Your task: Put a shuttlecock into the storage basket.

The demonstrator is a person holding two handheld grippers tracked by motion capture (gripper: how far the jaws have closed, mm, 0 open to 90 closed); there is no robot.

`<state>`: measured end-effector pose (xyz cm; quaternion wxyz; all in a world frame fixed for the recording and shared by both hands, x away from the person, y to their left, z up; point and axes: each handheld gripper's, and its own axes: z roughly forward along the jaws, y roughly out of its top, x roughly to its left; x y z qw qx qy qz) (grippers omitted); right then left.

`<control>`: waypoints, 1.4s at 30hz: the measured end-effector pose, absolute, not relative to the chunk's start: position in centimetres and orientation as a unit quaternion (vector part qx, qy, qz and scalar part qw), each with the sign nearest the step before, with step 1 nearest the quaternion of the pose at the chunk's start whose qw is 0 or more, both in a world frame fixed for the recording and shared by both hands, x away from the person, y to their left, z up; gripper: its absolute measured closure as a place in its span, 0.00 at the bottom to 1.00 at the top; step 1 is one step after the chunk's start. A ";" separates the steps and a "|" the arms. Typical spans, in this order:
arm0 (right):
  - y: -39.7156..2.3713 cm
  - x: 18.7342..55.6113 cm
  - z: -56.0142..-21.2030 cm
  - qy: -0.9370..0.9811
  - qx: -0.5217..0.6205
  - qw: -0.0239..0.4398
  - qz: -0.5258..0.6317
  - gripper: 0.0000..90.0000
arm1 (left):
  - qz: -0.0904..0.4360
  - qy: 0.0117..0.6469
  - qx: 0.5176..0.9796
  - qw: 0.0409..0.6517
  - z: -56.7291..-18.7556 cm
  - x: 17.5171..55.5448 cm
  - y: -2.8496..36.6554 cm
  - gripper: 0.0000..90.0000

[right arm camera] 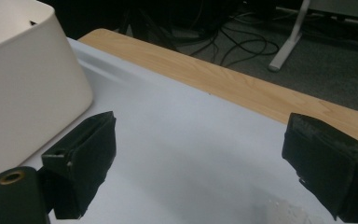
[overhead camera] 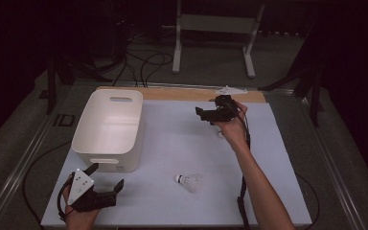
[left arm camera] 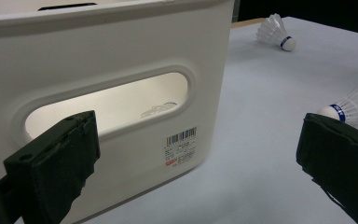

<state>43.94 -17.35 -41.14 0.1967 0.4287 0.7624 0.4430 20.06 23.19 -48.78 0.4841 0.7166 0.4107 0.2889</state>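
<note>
A white plastic bin (overhead camera: 108, 125) with handle slots stands at the left of the white table. One shuttlecock (overhead camera: 189, 182) lies on its side at the front middle; in the left gripper view this shuttlecock (left arm camera: 354, 103) lies just beyond the right jaw. A second shuttlecock (left arm camera: 275, 32) lies farther off, and shows as a small white shape (overhead camera: 219, 134) under the right hand. Through the bin's slot I make out a shuttlecock (left arm camera: 161, 108) inside. My left gripper (overhead camera: 106, 178) is open at the bin's front corner (left arm camera: 198, 135). My right gripper (overhead camera: 202, 114) is open and empty above the table's back (right arm camera: 200, 126).
A wooden strip (right arm camera: 242, 84) runs along the table's far edge, with a white flat part (overhead camera: 230, 90) lying on it. Beyond it are floor cables (overhead camera: 143, 62) and a white stand's legs (overhead camera: 213, 43). The bin's near wall carries a barcode label (left arm camera: 181, 147).
</note>
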 end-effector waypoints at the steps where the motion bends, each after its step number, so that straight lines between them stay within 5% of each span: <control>1: -17.5 44.0 -41.2 0.763 0.430 0.197 0.440 0.11 | 0.289 0.411 0.716 0.484 -48.8 20.1 23.2 0.00; 42: -21.1 46.4 -44.4 0.761 0.461 0.177 0.420 0.11 | 0.288 0.411 0.718 0.483 -48.8 20.1 23.1 0.00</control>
